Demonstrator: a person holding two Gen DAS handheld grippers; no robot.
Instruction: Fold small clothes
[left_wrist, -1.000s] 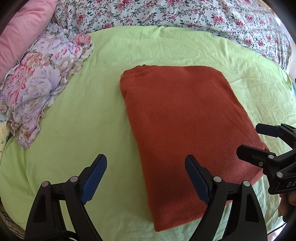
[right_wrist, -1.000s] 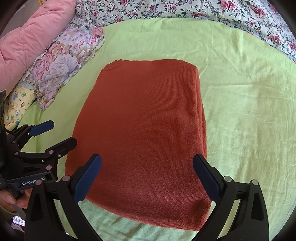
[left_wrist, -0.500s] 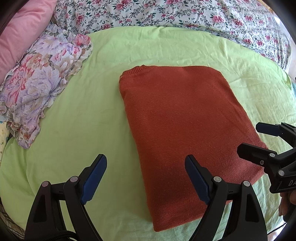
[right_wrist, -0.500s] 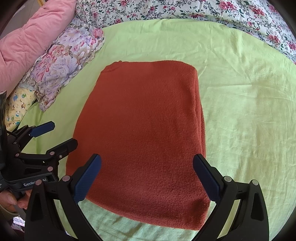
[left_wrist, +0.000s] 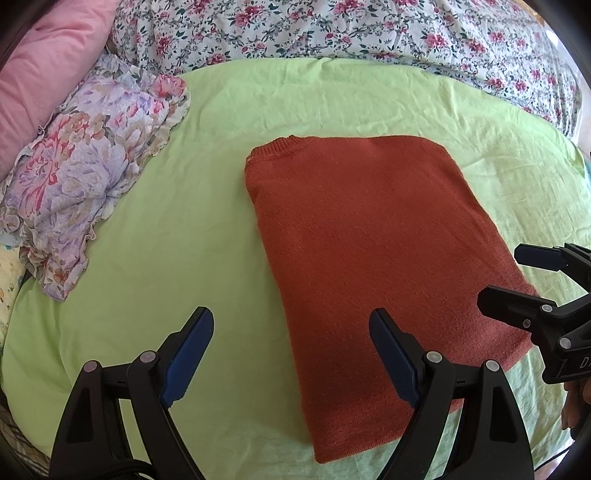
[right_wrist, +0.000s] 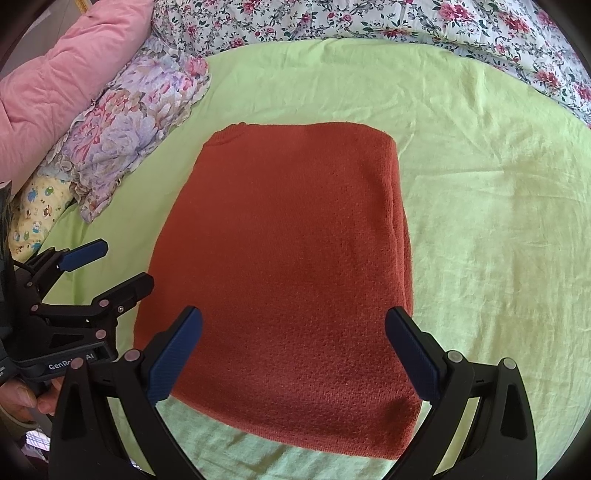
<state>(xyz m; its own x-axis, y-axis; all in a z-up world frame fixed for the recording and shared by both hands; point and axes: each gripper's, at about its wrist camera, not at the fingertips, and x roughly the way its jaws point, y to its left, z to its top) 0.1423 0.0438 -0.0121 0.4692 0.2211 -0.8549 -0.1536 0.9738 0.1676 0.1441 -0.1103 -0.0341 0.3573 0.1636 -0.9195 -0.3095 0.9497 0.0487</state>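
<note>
The folded rust sweater (right_wrist: 288, 273) is laid flat, its sleeves hidden. Left tool (left_wrist: 291, 350) and right tool (right_wrist: 295, 350) are held wide apart, empty.

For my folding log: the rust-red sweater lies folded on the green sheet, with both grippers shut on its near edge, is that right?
Not quite. The rust-red sweater does lie folded on the green sheet, but both wrist views show the left gripper and right gripper open, jaws holding nothing.

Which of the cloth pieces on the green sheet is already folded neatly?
The rust-orange sweater, a flat rectangle in the middle. The floral purple garment lies crumpled.
</note>
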